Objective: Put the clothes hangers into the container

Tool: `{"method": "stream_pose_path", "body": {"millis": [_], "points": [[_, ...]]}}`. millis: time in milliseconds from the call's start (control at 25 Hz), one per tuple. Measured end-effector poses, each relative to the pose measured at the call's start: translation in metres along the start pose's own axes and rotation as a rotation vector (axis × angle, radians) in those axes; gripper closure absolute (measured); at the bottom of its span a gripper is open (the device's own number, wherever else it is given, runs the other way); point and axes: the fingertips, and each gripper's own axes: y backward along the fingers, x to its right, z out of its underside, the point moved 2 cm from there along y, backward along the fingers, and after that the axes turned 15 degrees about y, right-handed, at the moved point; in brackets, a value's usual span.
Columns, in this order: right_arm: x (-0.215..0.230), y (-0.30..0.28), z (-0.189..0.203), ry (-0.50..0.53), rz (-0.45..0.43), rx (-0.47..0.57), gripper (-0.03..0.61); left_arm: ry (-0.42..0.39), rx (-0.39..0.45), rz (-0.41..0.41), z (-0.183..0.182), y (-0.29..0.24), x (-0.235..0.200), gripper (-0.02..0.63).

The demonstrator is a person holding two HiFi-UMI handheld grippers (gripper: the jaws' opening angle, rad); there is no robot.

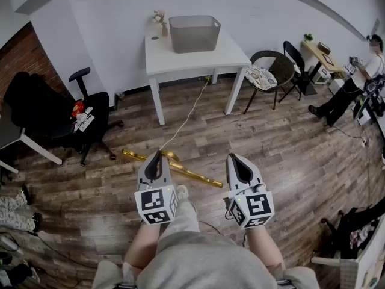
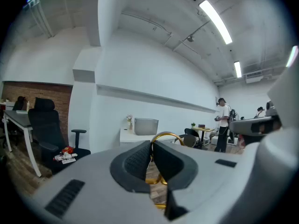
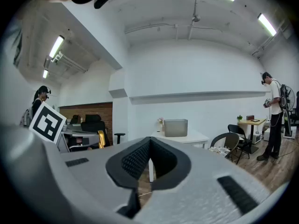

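left gripper view: hanger (image 2: 165, 134) between jaws

no legible text, no labels, no numbers

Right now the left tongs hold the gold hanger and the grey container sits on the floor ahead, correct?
No: the grey container sits on the white table, not the floor, as the head view shows. The left tongs do hold the gold hanger.
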Motion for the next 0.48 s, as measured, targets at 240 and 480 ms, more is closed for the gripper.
{"method": "stream_pose_path", "body": {"millis": [240,480], "points": [[0.000,0.040,-0.006,-0.004,-0.006,-0.007,0.578,-0.032,0.009,-0.015,-0.006,0.042,0.014,0.594],[-0.002,0.060,-0.006,-0.003,-0.005,0.019,0.578,-0.040,0.034,-0.026,-0.003,0.062,0.020,0.595]]}}
